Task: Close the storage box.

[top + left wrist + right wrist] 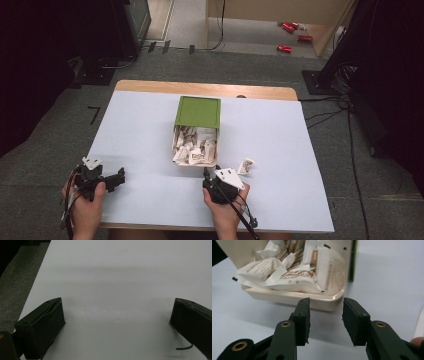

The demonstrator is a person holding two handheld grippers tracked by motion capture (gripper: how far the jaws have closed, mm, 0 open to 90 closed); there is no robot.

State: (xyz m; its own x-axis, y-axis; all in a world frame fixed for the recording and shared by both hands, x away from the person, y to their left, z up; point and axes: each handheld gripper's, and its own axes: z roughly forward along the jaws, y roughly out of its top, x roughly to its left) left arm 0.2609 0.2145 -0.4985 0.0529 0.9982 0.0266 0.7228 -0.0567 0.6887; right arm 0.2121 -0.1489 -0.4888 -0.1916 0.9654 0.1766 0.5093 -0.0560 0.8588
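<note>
White tabletop (140, 150): right gripper (325, 315), jaws apart and empty, sits at the near end of box (189, 162); loose packet (246, 165) just right. Left gripper (117, 178) open, far left.

Each hand carries a black claw: the left claw (116, 178) and the right claw (205, 176) bear grey three-cornered plates, brass-ringed screw holes dot the dark-green arms, and black cables trail behind.

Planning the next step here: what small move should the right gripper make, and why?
Probably ease the right gripper forward and up over the cream tray's rim toward the nearest white sachet. Its jaws stand open and empty just short of the rim, and the sachets lie piled inside.
</note>
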